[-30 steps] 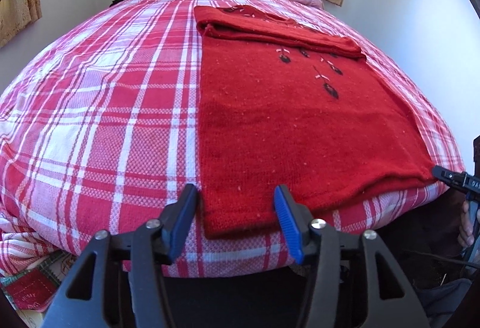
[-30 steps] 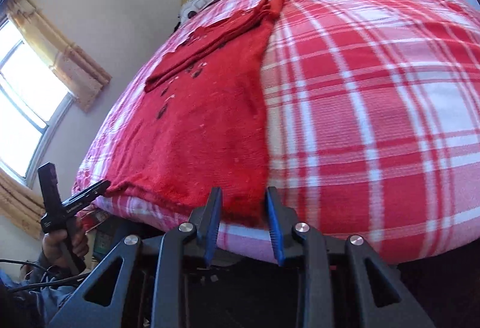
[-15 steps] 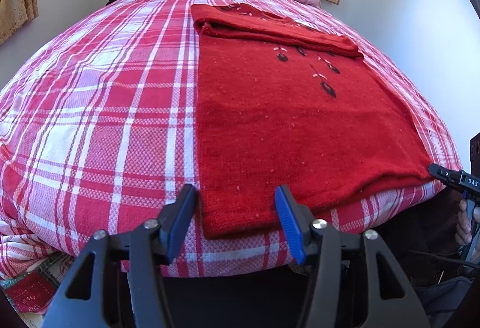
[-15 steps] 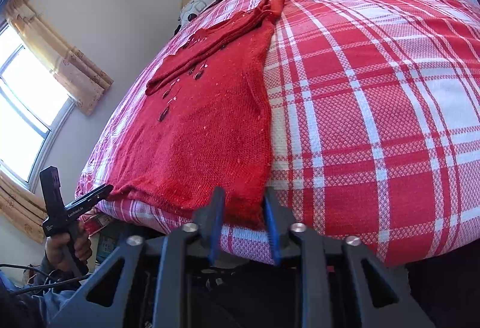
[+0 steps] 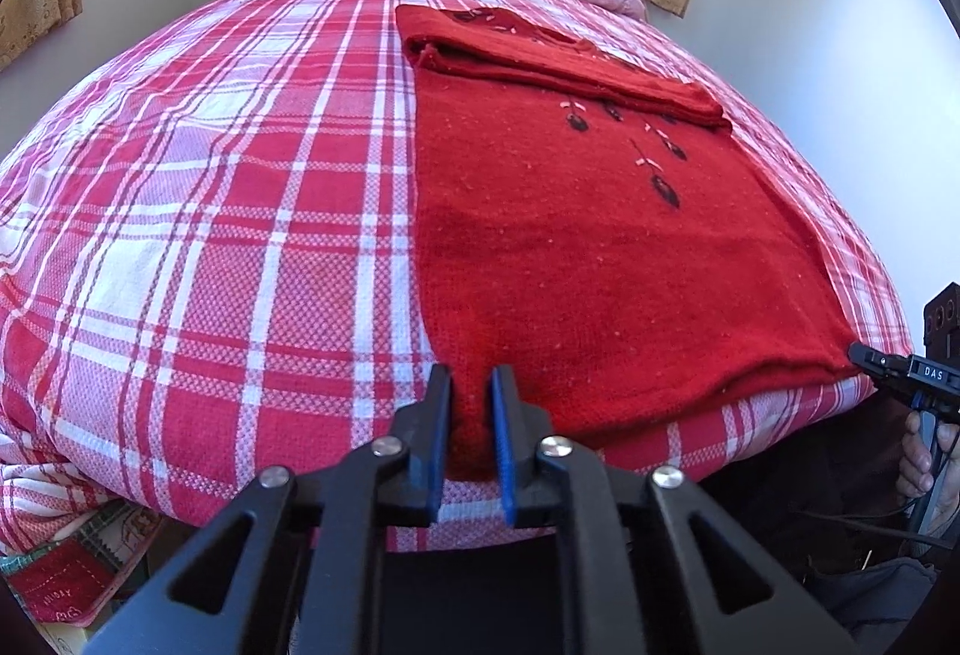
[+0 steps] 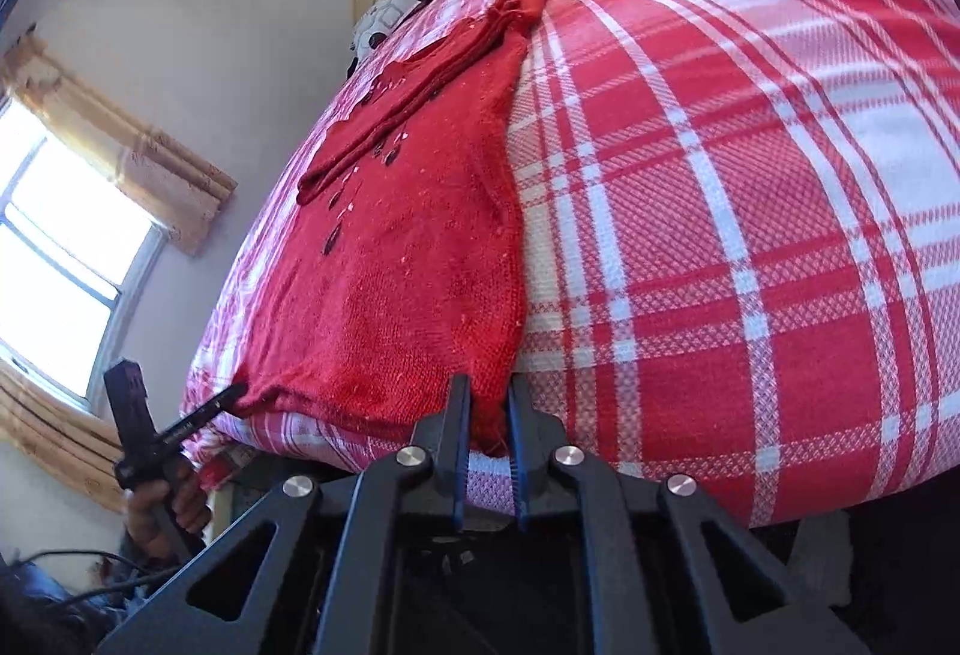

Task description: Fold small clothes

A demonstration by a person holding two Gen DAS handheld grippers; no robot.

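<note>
Our sweater [image 5: 576,259] lies flat on the bed [image 5: 240,235], sleeves already folded across its top. Our left gripper [image 5: 471,415] is closing its jaws on one hem corner; our right gripper [image 6: 489,421] pinches the other. The bottom-to-top fold remains.

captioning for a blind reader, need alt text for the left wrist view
The left gripper, closing, pinches the near corner of a red sweater spread on a red plaid bedspread. The right gripper meets the other near corner.
</note>
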